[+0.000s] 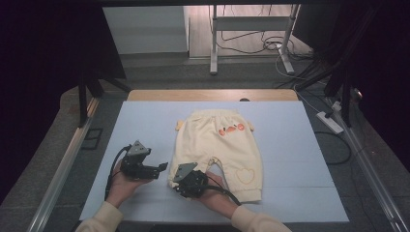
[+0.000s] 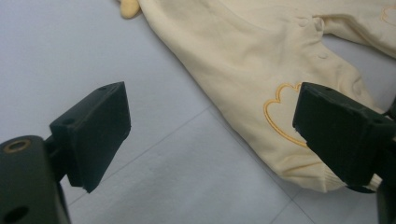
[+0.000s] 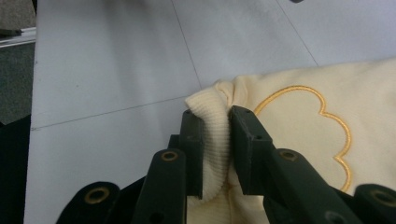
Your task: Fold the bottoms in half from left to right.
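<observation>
The right claw (image 3: pixel 215 140) was seen squeezed tight on the ribbed cuff (image 3: pixel 212 135) of one leg of the small yellow pants (image 1: pixel 217 145), with the soft cloth bunched up between its two black jaws. Next to that cuff, an orange cloud shape (image 3: pixel 308 130) was stitched on the leg. The left claw (image 2: pixel 210 135) was held wide open with nothing in it, just beside the same leg, above the outer edge of the pants. The pants were laid flat in the middle of the pale blue surface (image 1: pixel 145 125), waist away from the person and legs toward the person. The right claw was seen at the bottom of the leg on the left side in the high view, and the left claw (image 1: pixel 162 167) was close by on the bare surface. The pants were judged to be very light, soft and floppy, so they would bend and sag when lifted. The thick cuff was judged a good place to be grabbed, since more cloth could be pinched there. The waistband (image 1: pixel 212 114) was thought to be another good spot.
</observation>
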`<state>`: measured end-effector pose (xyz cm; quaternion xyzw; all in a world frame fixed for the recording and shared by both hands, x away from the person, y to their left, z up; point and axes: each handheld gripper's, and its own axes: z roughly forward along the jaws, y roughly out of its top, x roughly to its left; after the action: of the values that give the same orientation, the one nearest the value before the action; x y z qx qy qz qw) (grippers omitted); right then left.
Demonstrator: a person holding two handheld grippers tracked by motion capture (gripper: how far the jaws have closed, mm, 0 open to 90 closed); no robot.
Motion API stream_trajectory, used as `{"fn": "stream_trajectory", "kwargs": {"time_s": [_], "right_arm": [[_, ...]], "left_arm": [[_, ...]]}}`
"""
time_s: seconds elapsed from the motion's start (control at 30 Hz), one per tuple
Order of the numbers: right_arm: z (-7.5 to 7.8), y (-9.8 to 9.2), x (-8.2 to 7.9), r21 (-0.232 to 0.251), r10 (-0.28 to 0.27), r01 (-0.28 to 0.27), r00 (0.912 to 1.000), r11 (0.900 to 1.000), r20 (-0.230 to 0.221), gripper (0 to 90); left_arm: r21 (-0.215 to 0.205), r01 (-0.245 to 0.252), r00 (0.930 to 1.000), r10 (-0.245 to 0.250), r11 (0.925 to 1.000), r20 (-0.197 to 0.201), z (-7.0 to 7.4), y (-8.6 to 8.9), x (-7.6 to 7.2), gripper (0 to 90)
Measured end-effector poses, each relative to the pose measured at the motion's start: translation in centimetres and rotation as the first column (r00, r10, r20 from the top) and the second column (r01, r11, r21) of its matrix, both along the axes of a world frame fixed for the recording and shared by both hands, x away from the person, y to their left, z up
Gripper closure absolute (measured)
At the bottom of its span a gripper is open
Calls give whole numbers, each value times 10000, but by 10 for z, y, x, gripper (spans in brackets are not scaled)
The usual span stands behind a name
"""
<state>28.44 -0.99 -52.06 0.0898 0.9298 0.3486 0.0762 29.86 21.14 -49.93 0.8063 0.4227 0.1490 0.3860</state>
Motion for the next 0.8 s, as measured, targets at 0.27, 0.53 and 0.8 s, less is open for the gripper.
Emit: {"fn": "stream_trajectory", "kwargs": {"time_s": [0.27, 0.53, 0.8], "right_arm": [[1, -1, 1, 41, 4, -3, 9999, 10000, -127, 747], [2, -1, 0, 25, 71, -71, 10000, 10000, -4, 746], [1, -1, 0, -20, 59, -59, 9999, 10000, -93, 746]], "left_arm": [[-47, 2, 10000, -2, 10000, 77, 5, -6, 20, 122], [190, 236, 9996, -238, 9995, 123, 7, -15, 37, 126], [271, 365, 9992, -370, 9990, 180, 9, -23, 46, 132]]}}
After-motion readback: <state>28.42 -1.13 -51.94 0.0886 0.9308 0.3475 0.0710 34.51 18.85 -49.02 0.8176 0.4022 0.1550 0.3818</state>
